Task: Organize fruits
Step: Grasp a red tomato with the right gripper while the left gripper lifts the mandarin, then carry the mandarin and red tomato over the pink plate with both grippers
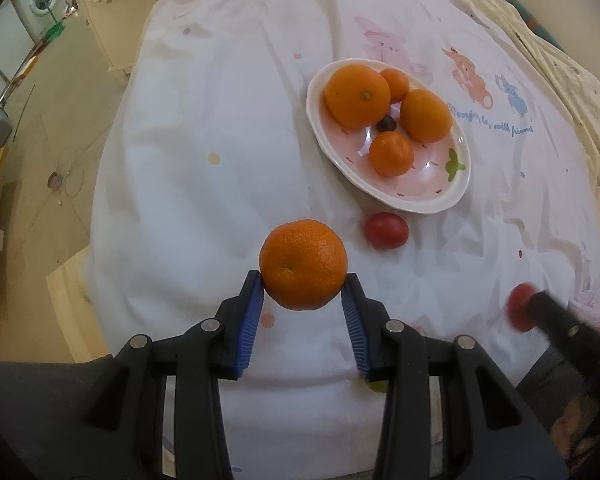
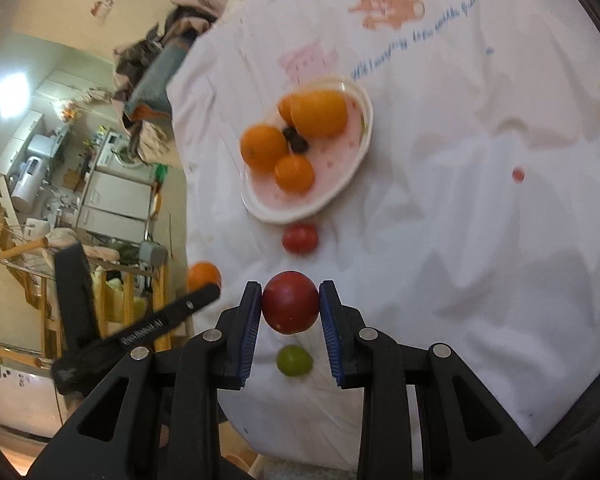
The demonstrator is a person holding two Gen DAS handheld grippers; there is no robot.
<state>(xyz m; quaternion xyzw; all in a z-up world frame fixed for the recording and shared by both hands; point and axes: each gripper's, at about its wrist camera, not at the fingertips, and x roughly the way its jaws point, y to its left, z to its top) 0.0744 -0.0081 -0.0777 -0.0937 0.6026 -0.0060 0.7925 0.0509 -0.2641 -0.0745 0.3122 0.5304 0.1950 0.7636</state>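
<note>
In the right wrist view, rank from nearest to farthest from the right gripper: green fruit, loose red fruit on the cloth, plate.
1. Green fruit, on the cloth just under the right gripper.
2. Loose red fruit, ahead, beside the plate's near rim.
3. Plate, farthest ahead.

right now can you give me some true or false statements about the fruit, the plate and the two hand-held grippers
1. The left hand-held gripper holds an orange fruit. True.
2. The right hand-held gripper is empty. False: its blue pads clamp a red fruit.
3. The plate holds four orange fruits. True.
4. A green fruit sits on the plate. False: it lies on the white cloth below the right hand-held gripper.
5. Another red fruit lies on the cloth beside the plate. True.
</note>
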